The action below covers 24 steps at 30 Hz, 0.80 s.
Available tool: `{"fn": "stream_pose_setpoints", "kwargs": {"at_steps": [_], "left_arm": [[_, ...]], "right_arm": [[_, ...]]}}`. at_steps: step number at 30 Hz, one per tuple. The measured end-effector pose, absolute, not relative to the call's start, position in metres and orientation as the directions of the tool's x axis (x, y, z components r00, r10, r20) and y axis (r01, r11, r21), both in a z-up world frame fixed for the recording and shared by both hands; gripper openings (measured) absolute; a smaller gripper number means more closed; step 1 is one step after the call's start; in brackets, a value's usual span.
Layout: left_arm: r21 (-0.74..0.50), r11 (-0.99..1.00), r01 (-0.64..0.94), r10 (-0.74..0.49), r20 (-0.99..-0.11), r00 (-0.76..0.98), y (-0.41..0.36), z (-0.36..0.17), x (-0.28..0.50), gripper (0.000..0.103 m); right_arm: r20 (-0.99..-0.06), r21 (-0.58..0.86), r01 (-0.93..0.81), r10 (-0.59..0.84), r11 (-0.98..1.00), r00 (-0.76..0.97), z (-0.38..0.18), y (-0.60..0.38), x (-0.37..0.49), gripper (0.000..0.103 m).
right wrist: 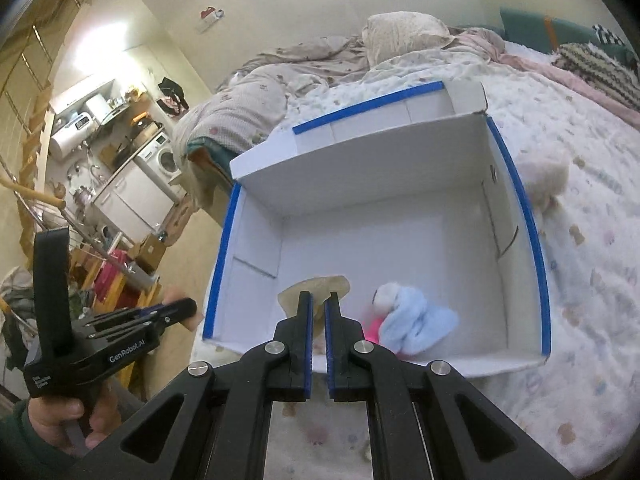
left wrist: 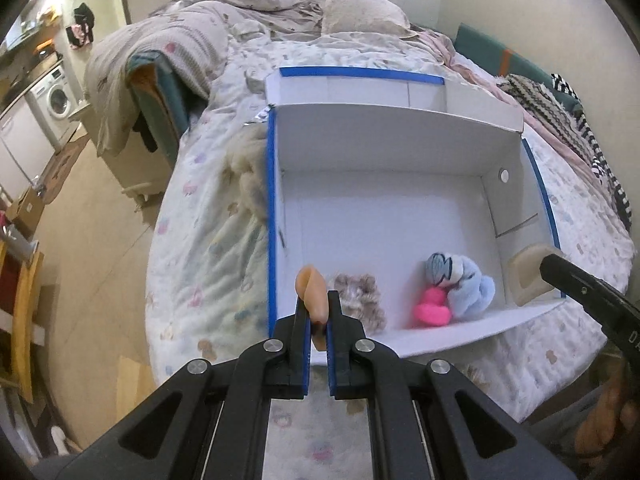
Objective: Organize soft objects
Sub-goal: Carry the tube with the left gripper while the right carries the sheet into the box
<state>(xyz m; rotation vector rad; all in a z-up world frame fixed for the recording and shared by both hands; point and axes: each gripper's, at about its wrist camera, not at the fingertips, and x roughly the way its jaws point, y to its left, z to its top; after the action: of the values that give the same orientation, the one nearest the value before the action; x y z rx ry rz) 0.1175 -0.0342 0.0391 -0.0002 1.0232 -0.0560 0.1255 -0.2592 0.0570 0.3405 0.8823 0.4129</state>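
A white open box with blue tape edges (left wrist: 276, 208) (right wrist: 532, 240) lies on the bed. Inside it are a light blue soft bundle (left wrist: 468, 284) (right wrist: 416, 316), a bright pink soft item (left wrist: 432, 308) (right wrist: 372, 330) and a beige fuzzy piece (left wrist: 360, 296). My left gripper (left wrist: 318, 300) is shut on a soft orange-peach piece (left wrist: 314, 288) over the box's near left corner. My right gripper (right wrist: 318, 300) is shut on a beige soft pad (right wrist: 316, 290) over the box's near edge; it also shows in the left wrist view (left wrist: 528, 276).
A fluffy cream item (left wrist: 248, 184) (right wrist: 544, 176) lies on the bed beside the box. Pillows and crumpled bedding (left wrist: 280, 12) lie at the head. Striped cloths (left wrist: 560, 108) lie at the right. The floor and a washing machine (left wrist: 58, 100) are at the left.
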Motion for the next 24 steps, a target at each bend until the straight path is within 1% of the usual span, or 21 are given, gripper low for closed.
{"fn": "stream_pose_setpoints", "kwargs": {"at_steps": [7,11,13,16,18,21,24], "left_arm": [[0.001,0.997,0.078,-0.039,-0.861,0.507,-0.049,0.028,0.148,0.006],[0.009,0.996,0.087,-0.035,-0.870,0.492,-0.056,0.012,0.161,0.006],[-0.005,0.996,0.085,-0.046,-0.873,0.486,-0.056,0.000,0.166,0.006],[-0.059,0.995,0.085,-0.091,-0.886,0.455,-0.055,-0.014,0.172,0.006],[-0.075,0.994,0.075,-0.101,-0.894,0.437,-0.056,-0.021,0.177,0.006],[-0.034,0.996,0.081,-0.067,-0.896,0.439,-0.061,-0.026,0.180,0.006],[-0.020,0.996,0.090,-0.057,-0.902,0.428,-0.067,-0.032,0.181,0.006]], "right_arm": [[-0.687,0.409,-0.225,0.461,0.884,0.561,0.058,-0.253,0.154,0.007],[-0.712,0.426,-0.192,0.458,0.884,0.531,0.043,-0.252,0.168,0.007],[-0.726,0.451,-0.158,0.464,0.878,0.508,0.030,-0.251,0.172,0.007],[-0.751,0.446,-0.147,0.459,0.883,0.475,0.016,-0.243,0.177,0.007],[-0.760,0.442,-0.151,0.459,0.884,0.461,0.009,-0.238,0.179,0.007],[-0.768,0.442,-0.148,0.459,0.885,0.446,-0.001,-0.234,0.182,0.007],[-0.786,0.434,-0.138,0.449,0.890,0.426,-0.015,-0.233,0.186,0.007]]}}
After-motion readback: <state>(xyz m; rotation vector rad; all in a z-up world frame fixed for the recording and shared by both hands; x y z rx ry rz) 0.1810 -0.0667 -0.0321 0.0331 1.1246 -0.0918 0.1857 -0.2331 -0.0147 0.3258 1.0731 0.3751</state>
